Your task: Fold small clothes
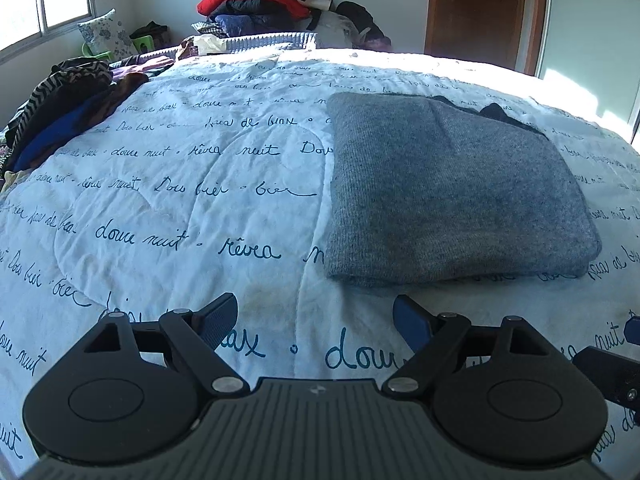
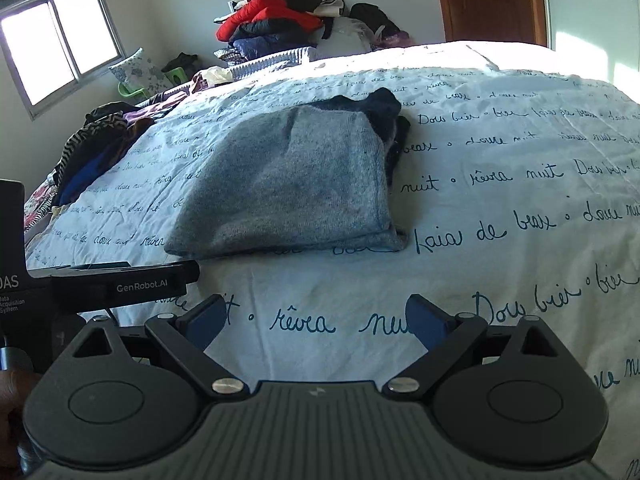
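Presently on the white quilted bedspread with dark blue handwritten script (image 1: pixel 168 208): one folded grey knitted garment (image 1: pixel 452 192), lying flat, a dark blue-black cloth (image 1: pixel 494 112) showing from under its far edge.

Left gripper (image 1: pixel 316 320): jaws wide apart, nothing between them, blue pads over bare bedspread; the grey garment lies just beyond, ahead and to the right.

Right gripper (image 2: pixel 316 320): jaws spread wide, empty; the same garment (image 2: pixel 288 184) lies ahead and slightly left, apart from the fingertips.

Far left edge of bed: heap of striped, brown and blue clothes (image 1: pixel 68 108).

Far side, against the wall: pile of red, black and navy jackets (image 2: pixel 272 20).

Far right: brown wooden door (image 1: pixel 480 4)
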